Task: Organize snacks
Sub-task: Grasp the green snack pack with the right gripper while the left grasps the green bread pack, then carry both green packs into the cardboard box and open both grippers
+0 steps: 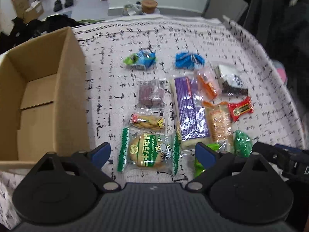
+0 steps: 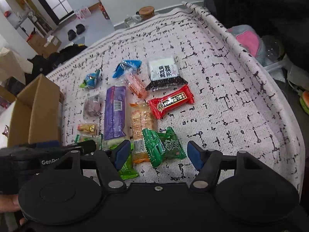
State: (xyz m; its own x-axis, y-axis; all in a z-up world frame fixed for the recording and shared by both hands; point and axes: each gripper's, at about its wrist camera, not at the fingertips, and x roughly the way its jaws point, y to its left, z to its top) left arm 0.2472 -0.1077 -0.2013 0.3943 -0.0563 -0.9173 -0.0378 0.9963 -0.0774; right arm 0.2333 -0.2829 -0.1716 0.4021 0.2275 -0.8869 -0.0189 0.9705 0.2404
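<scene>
Snacks lie scattered on a cloth-covered worktop (image 1: 193, 32), with an open cardboard box (image 1: 38, 89) at their nine o'clock. The left gripper (image 1: 152, 154) hovers with jaws wide apart over a green-edged biscuit packet (image 1: 148, 151), touching nothing. At that packet's twelve o'clock sits a twisted-pastry packet (image 1: 147, 122), and at one o'clock a long purple packet (image 1: 190, 108). The right gripper (image 2: 156, 153) has jaws apart either side of a dark green plum-candy packet (image 2: 165, 145), pads not pressing it; a red packet (image 2: 171, 100) lies at its twelve o'clock.
</scene>
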